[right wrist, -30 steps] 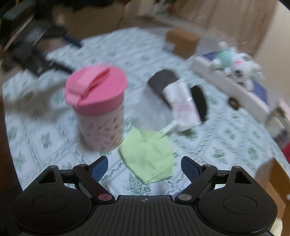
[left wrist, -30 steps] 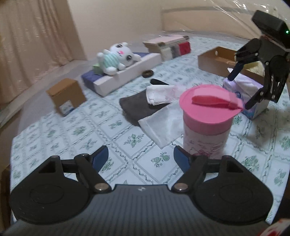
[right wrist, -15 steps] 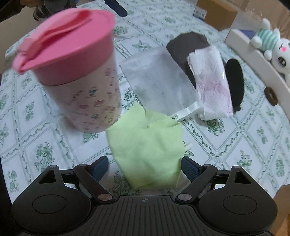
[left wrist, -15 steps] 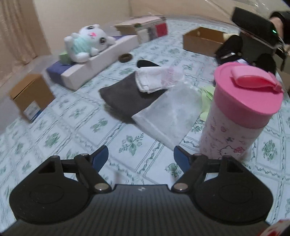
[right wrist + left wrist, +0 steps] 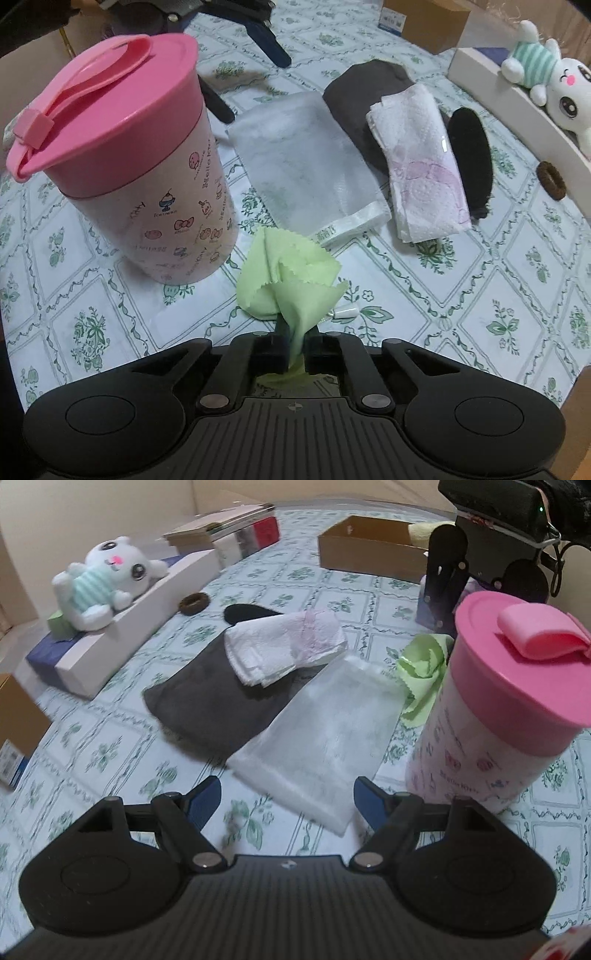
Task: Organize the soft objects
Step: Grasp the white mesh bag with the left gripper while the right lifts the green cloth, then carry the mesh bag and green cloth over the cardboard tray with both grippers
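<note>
Right gripper (image 5: 293,345): jaws just snapped shut, and we see them pinching the green cloth (image 5: 291,280). Cloth is pale lime, thin, pinked zigzag edges, bunched into a peak between the fingers and flaring out in folds away from them. It sits on the tablecloth (image 5: 480,295) just beside the base of the pink-lid canister (image 5: 122,177), near end of the white mesh bag (image 5: 306,173) right behind it.

Left gripper (image 5: 287,797): fingers wide, nothing between the pads, near corner of the mesh bag lying below the gap.

Left to right in the right wrist view: canister, lid on, contents not visible; mesh bag, flat; grey cloth (image 5: 362,92) partly under it; folded paper towel (image 5: 421,166) on top of the grey one; black oval piece (image 5: 471,158); brown ring (image 5: 551,180); white tray (image 5: 517,110) holding the plush (image 5: 554,85).

Left wrist view: open cardboard box (image 5: 369,546) at the back, something pale yellow at its far edge, rest we can't tell.

Axes: mesh bag and towel run long-axis roughly parallel, diagonal, away from the right gripper. Green cloth's gathered ridge runs straight out along the right fingers.
</note>
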Demonstrator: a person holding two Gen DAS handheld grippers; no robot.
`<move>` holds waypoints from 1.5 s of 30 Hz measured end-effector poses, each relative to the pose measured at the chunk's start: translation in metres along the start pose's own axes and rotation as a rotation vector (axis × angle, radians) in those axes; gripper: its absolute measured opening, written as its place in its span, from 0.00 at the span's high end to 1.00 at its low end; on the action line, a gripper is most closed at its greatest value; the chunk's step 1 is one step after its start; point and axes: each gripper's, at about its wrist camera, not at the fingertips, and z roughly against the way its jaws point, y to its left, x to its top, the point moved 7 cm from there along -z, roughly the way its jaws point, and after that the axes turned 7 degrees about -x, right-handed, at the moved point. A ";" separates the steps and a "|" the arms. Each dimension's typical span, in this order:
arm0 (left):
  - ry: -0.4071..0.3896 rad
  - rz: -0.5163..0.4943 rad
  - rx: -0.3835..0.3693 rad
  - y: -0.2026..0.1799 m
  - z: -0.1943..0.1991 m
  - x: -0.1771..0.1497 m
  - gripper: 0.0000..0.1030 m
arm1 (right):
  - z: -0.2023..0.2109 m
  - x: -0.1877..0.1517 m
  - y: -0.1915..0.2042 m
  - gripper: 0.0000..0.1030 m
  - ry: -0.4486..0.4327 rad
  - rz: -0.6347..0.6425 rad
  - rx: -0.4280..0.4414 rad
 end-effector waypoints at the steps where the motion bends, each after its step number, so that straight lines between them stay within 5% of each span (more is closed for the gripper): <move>1: 0.002 -0.005 -0.009 0.001 -0.003 0.003 0.26 | 0.002 0.000 0.000 0.93 -0.010 -0.004 -0.007; 13: 0.101 -0.007 -0.113 0.003 -0.045 0.008 0.33 | -0.006 0.021 -0.020 0.94 -0.067 -0.068 -0.078; 21: 0.098 0.027 -0.097 0.003 -0.044 0.010 0.82 | -0.009 0.022 -0.022 0.94 -0.091 -0.092 -0.086; 26: 0.097 0.049 -0.033 -0.002 -0.035 0.003 0.98 | 0.000 0.020 -0.024 0.94 -0.102 -0.125 -0.112; 34: 0.037 0.336 0.150 -0.006 0.014 -0.029 1.00 | 0.031 0.010 -0.022 0.94 -0.154 -0.250 -0.153; 45: -0.071 0.756 0.383 -0.085 0.087 -0.074 1.00 | 0.089 -0.025 0.017 0.94 -0.238 -0.436 -0.153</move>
